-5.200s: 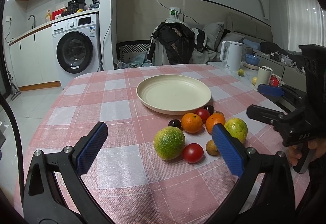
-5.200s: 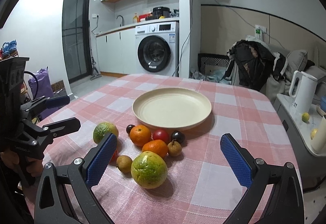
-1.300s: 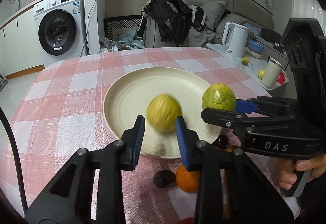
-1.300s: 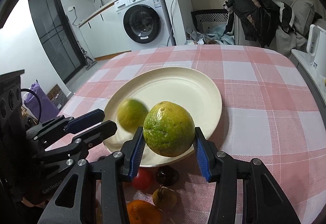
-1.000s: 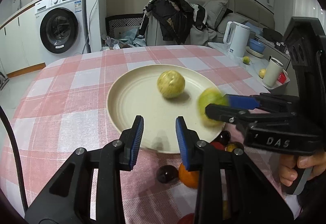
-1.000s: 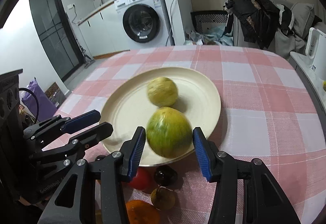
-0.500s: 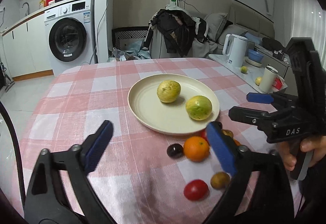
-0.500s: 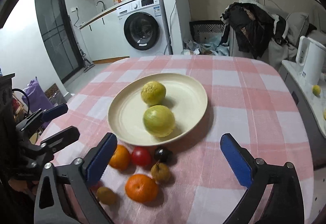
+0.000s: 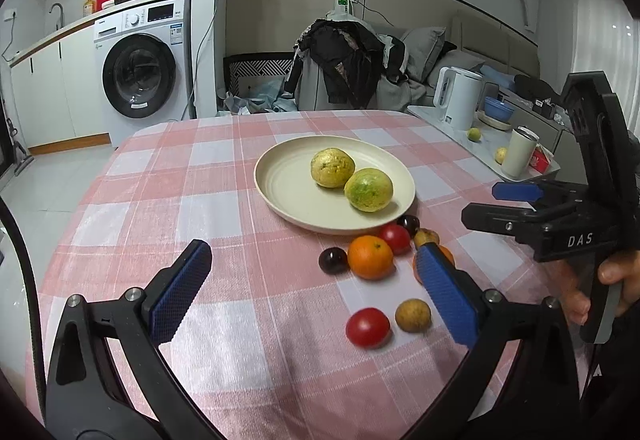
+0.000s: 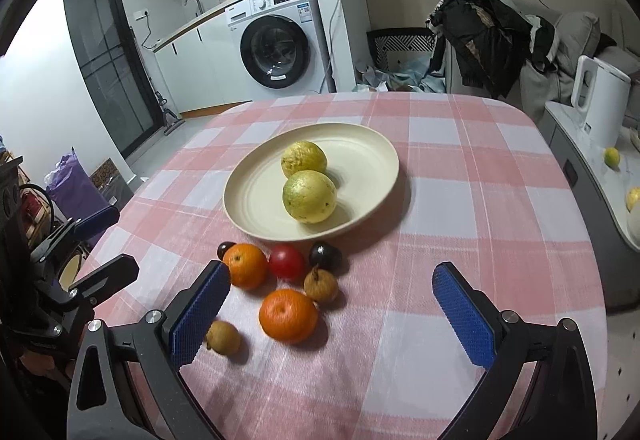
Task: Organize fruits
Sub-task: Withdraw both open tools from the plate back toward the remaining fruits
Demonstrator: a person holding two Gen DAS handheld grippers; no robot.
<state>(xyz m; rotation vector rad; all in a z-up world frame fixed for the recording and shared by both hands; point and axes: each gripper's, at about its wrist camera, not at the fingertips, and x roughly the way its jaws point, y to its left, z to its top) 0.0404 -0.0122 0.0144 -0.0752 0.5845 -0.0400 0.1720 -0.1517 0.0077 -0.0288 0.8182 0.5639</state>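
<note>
A cream plate (image 9: 288,196) (image 10: 372,156) on the pink checked table holds two big yellow-green citrus fruits (image 9: 368,189) (image 10: 309,197), touching each other. In front of the plate lie two oranges (image 9: 370,257) (image 10: 288,315), two red tomatoes (image 9: 367,327) (image 10: 286,262), two dark plums (image 9: 333,260) (image 10: 324,255) and two small brownish fruits (image 9: 413,315) (image 10: 320,285). My left gripper (image 9: 312,292) hangs open above the table, near the loose fruit. My right gripper (image 10: 332,310) is open too, with one orange lying between its blue pads (image 10: 464,320).
Beyond the table's right edge a side counter (image 9: 452,120) carries a white kettle (image 9: 458,102), a cup and small lemons. A chair draped with dark clothes (image 9: 348,64) stands behind the table. A washing machine (image 9: 140,72) is at the far left.
Both grippers let go of the two green citrus fruits onto the plate, opened wide and drew back toward the table's near side. The fruits rolled and settled side by side.
</note>
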